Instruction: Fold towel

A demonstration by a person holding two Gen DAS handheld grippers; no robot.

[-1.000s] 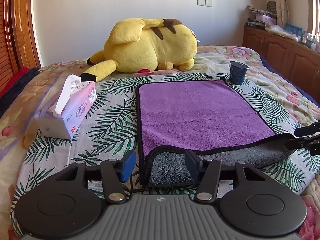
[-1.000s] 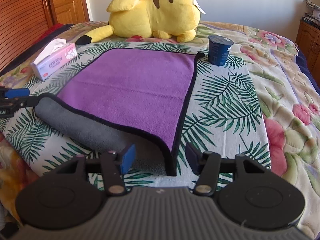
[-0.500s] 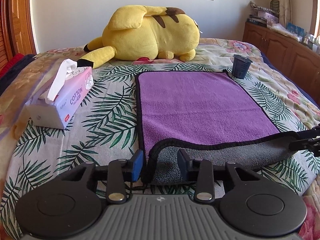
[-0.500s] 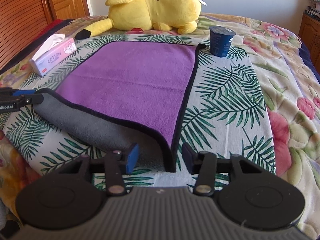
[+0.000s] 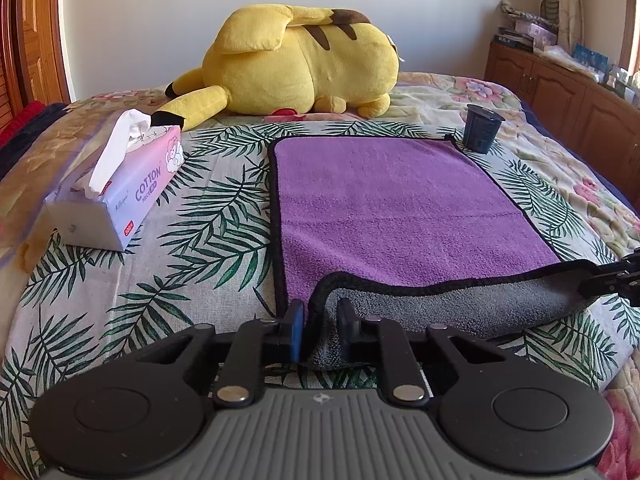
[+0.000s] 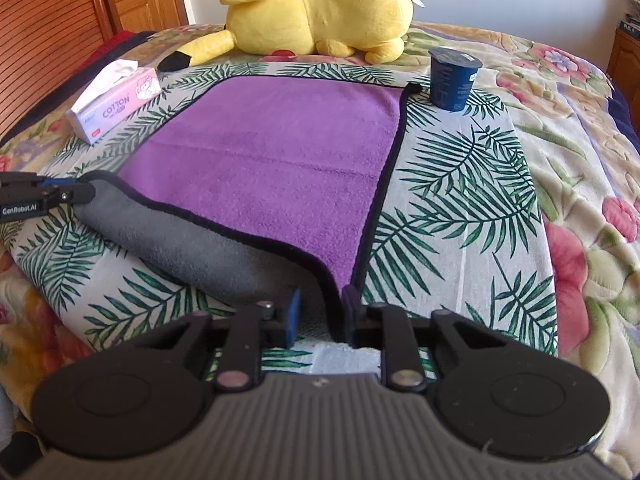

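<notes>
- Left gripper (image 5: 319, 330) pinches the towel (image 5: 384, 208) at its near left corner
- Right gripper (image 6: 320, 314) pinches the near right corner, grey underside turned up

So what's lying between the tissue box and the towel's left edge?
Nothing: between the tissue box and the towel there is only bare leaf-print bedspread, seen in the left wrist view.

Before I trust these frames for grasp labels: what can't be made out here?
- Left wrist view: towel corner between the left gripper jaws, contact hidden by the pads.
- Right wrist view: towel corner in the right gripper, blocked by the gripper body.
- Cup label, too small.
- Dresser items, edge-distorted.
</notes>
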